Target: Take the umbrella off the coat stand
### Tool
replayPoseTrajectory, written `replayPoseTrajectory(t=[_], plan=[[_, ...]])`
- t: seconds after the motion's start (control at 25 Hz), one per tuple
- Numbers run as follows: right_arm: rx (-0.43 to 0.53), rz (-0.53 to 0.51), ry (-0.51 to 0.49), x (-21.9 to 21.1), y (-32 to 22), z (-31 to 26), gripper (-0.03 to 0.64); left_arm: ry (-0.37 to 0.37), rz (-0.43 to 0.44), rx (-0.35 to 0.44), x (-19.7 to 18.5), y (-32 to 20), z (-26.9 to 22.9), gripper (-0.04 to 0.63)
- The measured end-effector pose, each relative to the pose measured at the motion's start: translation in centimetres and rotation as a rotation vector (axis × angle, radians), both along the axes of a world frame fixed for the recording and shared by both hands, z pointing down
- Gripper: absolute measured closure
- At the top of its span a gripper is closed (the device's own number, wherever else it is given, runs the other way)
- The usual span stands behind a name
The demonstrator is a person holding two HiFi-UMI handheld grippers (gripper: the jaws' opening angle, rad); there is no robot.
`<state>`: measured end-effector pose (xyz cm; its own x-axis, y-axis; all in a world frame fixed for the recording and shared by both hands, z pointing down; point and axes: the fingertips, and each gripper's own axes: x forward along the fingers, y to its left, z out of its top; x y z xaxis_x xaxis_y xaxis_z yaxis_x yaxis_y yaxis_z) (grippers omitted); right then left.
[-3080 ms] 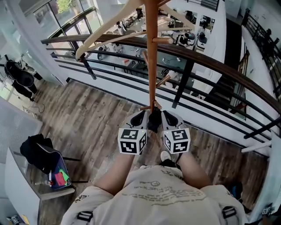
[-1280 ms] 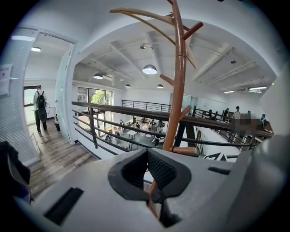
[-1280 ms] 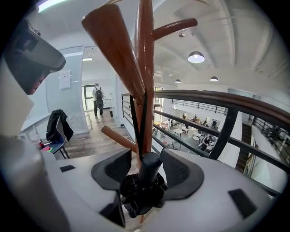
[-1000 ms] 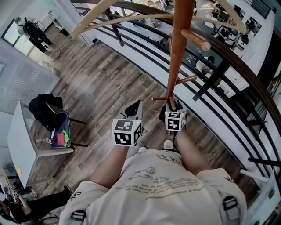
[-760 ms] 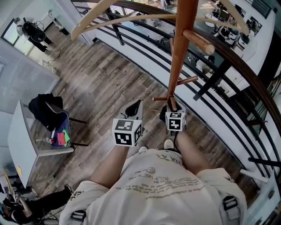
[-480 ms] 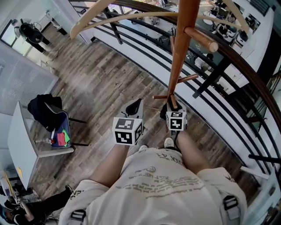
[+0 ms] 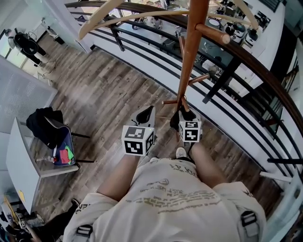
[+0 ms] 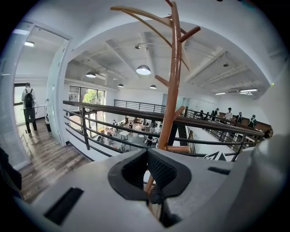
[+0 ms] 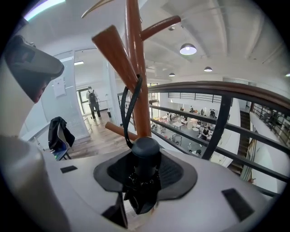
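A black folded umbrella [image 9: 145, 170] hangs beside the brown wooden coat stand [image 7: 189, 52]. Its black strap [image 9: 128, 113] loops over a slanted lower peg [image 9: 115, 52]. My right gripper [image 9: 145, 156] is shut on the umbrella's round handle end, right next to the pole [image 9: 136, 68]. In the head view the right gripper [image 7: 183, 117] sits at the pole's lower pegs, and the umbrella [image 7: 175, 121] shows as a dark lump beside it. My left gripper [image 7: 144, 116] hangs to the left, apart from the umbrella, jaws shut with nothing in them. The stand [image 8: 170, 90] rises ahead of it.
A dark railing [image 7: 246, 61] with a wooden top rail runs just behind the stand, with a drop to a lower floor beyond. Curved upper arms of the stand [image 7: 109, 14] spread overhead. A chair with a black bag [image 7: 45, 125] and a white table [image 7: 19, 160] stand at left.
Three seconds ago both grippers flanked the umbrella; the left has since drawn away to the left. Over the last second the right gripper stays at the umbrella and both grippers barely move.
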<state>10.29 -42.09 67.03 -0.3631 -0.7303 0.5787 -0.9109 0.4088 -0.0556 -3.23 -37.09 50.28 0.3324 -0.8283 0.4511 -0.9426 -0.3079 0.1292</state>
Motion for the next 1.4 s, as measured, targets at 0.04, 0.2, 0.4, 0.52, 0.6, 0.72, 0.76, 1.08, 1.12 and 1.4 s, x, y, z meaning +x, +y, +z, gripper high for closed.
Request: replayPoseTrajectory(t=[0.04, 0.2, 0.4, 0.52, 0.6, 0.72, 0.76, 1.08, 1.12, 1.4], plan=[[0.009, 0.002, -0.002, 0.0, 0.1, -0.5, 0.463, 0.004, 0.007, 0.004, 0.1, 0.1, -0.1, 0.591], [0.05, 0.029, -0.008, 0.5, 0.7, -2.7, 0.463, 0.021, 0.04, 0.016, 0.6, 0.4, -0.3, 0.591], [0.129, 0.069, -0.026, 1.0, 2.0, -6.6, 0.463, 0.044, 0.087, 0.031, 1.1, 1.6, -0.4, 0.591], [0.165, 0.09, -0.038, 1.2, 3.9, -8.4, 0.463, 0.057, 0.12, 0.038, 1.4, 2.7, -0.1, 0.591], [0.193, 0.105, -0.039, 1.7, 4.6, -9.8, 0.463, 0.07, 0.149, 0.045, 2.1, 2.7, -0.3, 0.591], [0.223, 0.126, -0.037, 2.3, 5.3, -12.3, 0.463, 0.088, 0.19, 0.051, 3.1, 2.5, -1.4, 0.591], [0.231, 0.136, -0.038, 2.5, 5.7, -12.8, 0.463, 0.093, 0.204, 0.055, 3.3, 2.6, -1.6, 0.591], [0.302, 0.243, -0.038, 3.7, 10.5, -15.8, 0.463, 0.141, 0.305, 0.07, 4.4, 4.4, -0.9, 0.59], [0.311, 0.255, -0.039, 3.8, 11.1, -16.3, 0.463, 0.146, 0.318, 0.07, 4.5, 4.7, -0.9, 0.591], [0.333, 0.308, -0.047, 5.0, 14.8, -18.2, 0.462, 0.158, 0.392, 0.063, 5.9, 6.2, -0.5, 0.591]])
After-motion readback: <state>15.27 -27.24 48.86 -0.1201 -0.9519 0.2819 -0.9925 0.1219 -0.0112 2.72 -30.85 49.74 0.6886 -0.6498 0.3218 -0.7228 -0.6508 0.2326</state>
